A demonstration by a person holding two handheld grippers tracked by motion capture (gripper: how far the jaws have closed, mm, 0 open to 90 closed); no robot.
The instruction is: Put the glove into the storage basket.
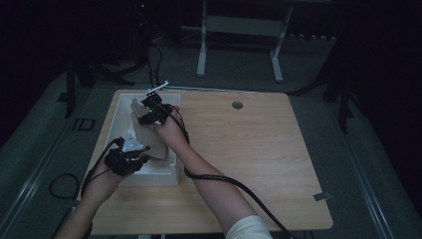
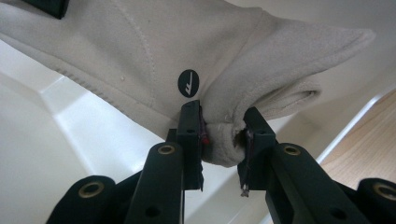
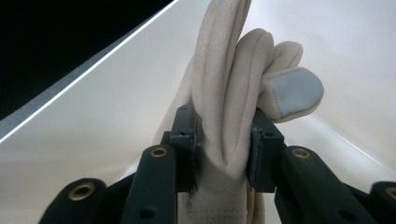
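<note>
The 2 grippers stretch a beige glove [image 1: 144,132] over the white bin [image 1: 175,167]: the left gripper [image 2: 223,140] pinches its cuff, the right gripper [image 3: 223,135] clamps the fingers. A shallow cuff hold could slip, dropping the glove crumpled.

Looks like a lab or recording room, dim all round. I'm working at a bare light-wood desk [image 1: 259,149] with a cable grommet [image 1: 237,105] in it, on grey carpet [image 1: 45,149]. A second white-legged desk frame [image 1: 239,40] stands behind, cables [image 1: 62,184] trail on the floor, and a small red equipment light [image 1: 143,6] glows at the back.
</note>
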